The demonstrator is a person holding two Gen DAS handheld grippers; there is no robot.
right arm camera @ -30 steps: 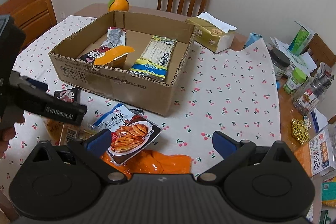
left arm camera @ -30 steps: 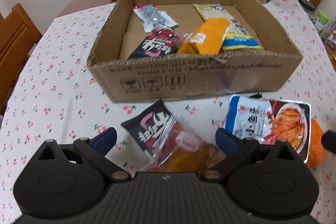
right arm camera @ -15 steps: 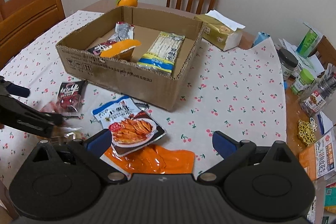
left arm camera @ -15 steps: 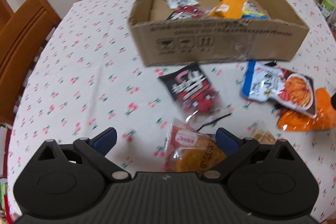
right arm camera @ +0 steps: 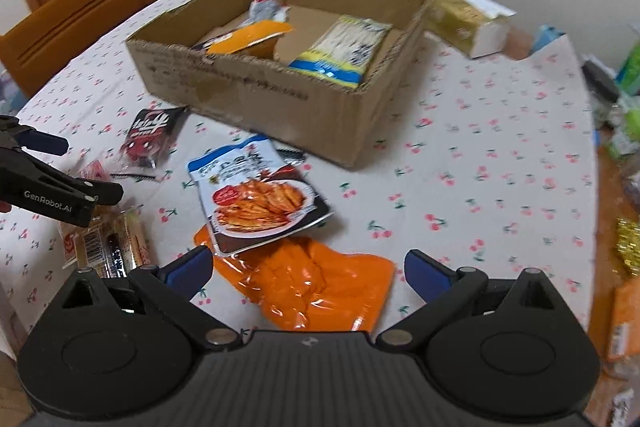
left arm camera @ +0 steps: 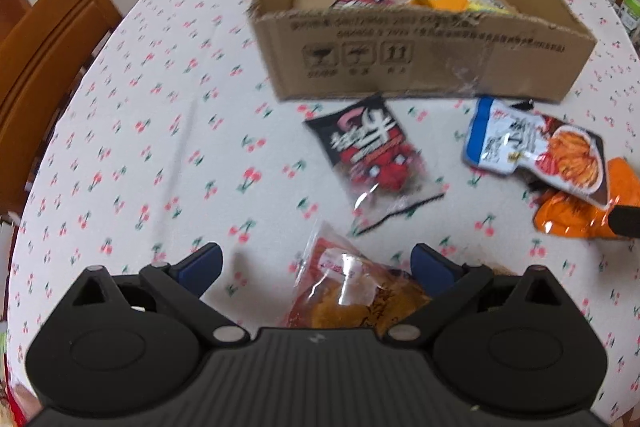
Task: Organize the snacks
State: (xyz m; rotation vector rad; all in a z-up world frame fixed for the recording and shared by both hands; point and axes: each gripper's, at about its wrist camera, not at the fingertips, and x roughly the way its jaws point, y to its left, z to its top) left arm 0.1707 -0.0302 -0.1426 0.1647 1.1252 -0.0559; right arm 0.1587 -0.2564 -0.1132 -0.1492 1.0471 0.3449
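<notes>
You are holding both your left gripper [left arm camera: 316, 263] and right gripper [right arm camera: 308, 269] wide apart and empty, near the cardboard box [left arm camera: 420, 67], readying the left for the clear-wrapped pastry [left arm camera: 352, 291].

Even, soft indoor light; motion blur throughout, fisheye bending at edges, faint shadows

The desk [left arm camera: 168, 115] wears a cherry-print cloth. At 12 o'clock on it sits a box [left arm camera: 424, 55]; just before that lie a black packet [left arm camera: 368, 147] and, at 2 o'clock, a blue-white pouch [left arm camera: 532, 151] overlapping an orange pouch [left arm camera: 576, 215]. A clear-wrapped bun [left arm camera: 352, 291] lies nearest.
</notes>
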